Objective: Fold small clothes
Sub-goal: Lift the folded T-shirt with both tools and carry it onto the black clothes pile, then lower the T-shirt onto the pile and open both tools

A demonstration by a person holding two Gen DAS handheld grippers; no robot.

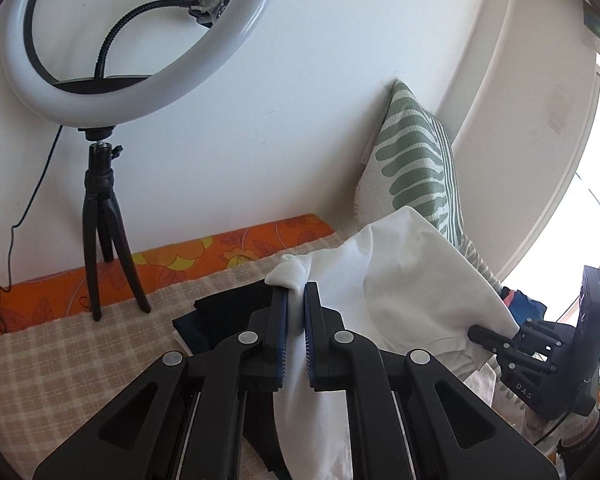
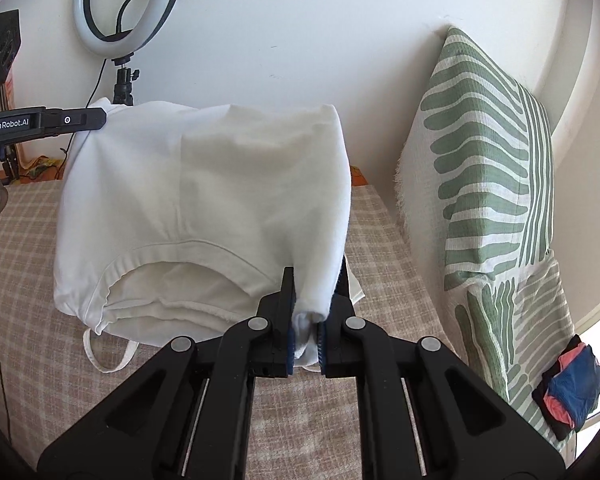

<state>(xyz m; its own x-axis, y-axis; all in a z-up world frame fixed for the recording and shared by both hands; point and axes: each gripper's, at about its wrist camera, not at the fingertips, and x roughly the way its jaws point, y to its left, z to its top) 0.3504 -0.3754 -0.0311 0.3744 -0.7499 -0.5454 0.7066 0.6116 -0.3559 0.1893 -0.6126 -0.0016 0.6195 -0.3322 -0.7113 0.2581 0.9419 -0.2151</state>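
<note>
Left claw (image 1: 296,300) pinches one corner of the white garment (image 2: 204,200); right claw (image 2: 306,320) pinches the opposite corner, its fingers pressed onto a bunched fold of cloth. Garment hangs lifted between the two, above the checked beige blanket (image 2: 380,240). Ribbed neckline sags at the lower edge. A loose white strap loop (image 2: 108,354) trails below the hem, on or just over the blanket; cannot tell which.

Risks, as judged:
- Right grip holds a thick wad rather than a flat edge. A tug to straighten could let cloth slip out.
- Doubled layers may slide apart when laid down, leaving a crooked fold.
- The strap could tuck under and spoil the flat lay.
- Dark folded clothes (image 1: 228,312) lie just below the left claw. Lowering here could land the white piece on them.

Surroundings: blanket spread over an orange floral cover (image 1: 220,248) along a white wall. Ring light on a small tripod (image 1: 104,208) stands at the blanket's far edge. Green-striped cushion (image 2: 488,168) leans on the wall to the right, a small blue-and-pink bundle (image 2: 572,384) beside it. Bright window at far right.
</note>
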